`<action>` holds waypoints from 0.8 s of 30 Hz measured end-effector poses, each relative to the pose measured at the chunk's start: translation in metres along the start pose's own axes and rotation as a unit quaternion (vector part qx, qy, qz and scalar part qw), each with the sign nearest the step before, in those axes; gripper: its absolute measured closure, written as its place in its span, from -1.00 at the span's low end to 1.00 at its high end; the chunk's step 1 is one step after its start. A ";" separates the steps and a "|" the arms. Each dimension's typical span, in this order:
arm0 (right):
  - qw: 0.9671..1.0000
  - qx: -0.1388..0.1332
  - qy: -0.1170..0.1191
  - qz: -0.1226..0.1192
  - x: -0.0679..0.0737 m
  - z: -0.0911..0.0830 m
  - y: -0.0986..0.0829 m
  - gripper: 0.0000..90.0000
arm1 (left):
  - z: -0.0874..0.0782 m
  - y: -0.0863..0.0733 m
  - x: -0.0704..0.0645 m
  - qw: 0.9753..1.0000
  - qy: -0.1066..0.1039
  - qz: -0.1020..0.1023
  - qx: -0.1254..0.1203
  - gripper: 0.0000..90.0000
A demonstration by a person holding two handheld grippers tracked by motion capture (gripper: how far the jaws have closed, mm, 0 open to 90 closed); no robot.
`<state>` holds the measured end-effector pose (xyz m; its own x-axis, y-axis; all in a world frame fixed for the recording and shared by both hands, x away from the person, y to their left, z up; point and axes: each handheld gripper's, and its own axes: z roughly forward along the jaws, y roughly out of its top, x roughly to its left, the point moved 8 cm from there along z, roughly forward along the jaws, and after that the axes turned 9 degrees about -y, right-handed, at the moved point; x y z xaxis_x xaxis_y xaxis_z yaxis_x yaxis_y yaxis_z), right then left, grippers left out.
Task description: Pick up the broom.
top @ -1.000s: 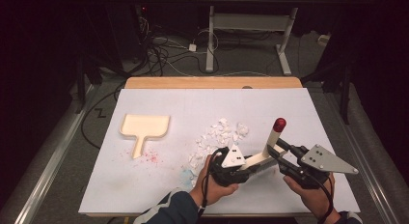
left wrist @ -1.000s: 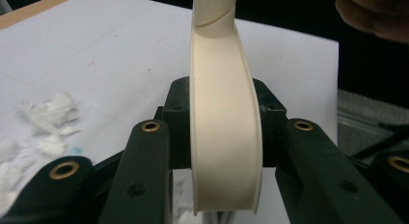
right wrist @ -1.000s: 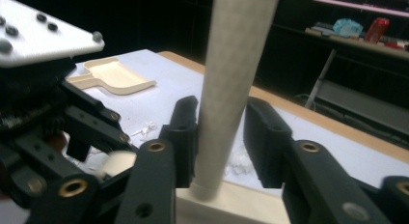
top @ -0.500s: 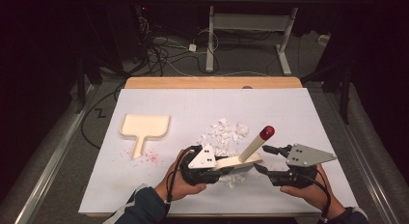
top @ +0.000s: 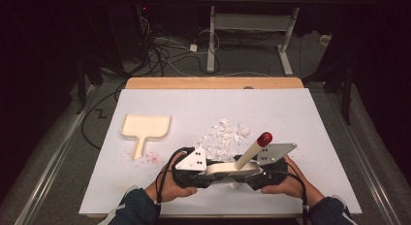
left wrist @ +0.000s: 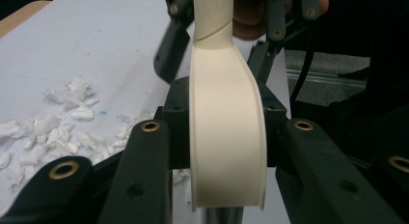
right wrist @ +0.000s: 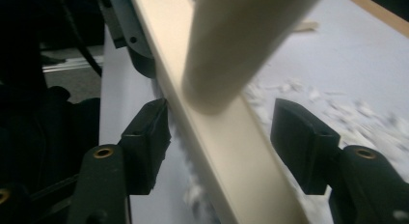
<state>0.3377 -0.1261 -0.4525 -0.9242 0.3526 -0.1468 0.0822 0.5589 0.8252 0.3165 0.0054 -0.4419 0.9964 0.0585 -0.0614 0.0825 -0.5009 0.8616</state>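
Note:
A cream brush (top: pixel 228 168) with a long handle and red tip (top: pixel 264 137) is held low over the white table cover (top: pixel 300 118), near the front edge. My left gripper (top: pixel 209 173) is shut on the brush head (left wrist: pixel 226 137), its pads pressed on both sides. My right gripper (top: pixel 248 176) faces it from the right, open, with the brush head (right wrist: pixel 217 137) between its spread fingers (right wrist: pixel 144 137) and a gap on each side. The handle (right wrist: pixel 236 45) rises close in front of the right gripper's camera. White paper scraps (top: pixel 223 136) lie just behind the brush.
A cream dustpan (top: pixel 145 127) lies at the left of the cover, with red specks (top: pixel 152 157) beside its handle. Scraps (left wrist: pixel 48 132) spread out to the left of the left gripper. Behind the table are cables and desk legs on the floor.
The left gripper has shifted left with the brush, whose handle has tipped lower. The right gripper has moved left, closing in on the brush head.

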 end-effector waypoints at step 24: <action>0.999 0.008 -0.031 -0.002 -0.005 -0.008 0.001 0.51 | -0.025 -0.015 0.018 0.990 0.139 0.026 0.002 -0.64</action>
<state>0.3391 -0.1337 -0.4465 -0.8996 0.3962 -0.1838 0.0851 0.5717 0.8160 0.3330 0.0359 -0.4432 0.9552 0.2685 0.1247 0.0321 -0.5127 0.8580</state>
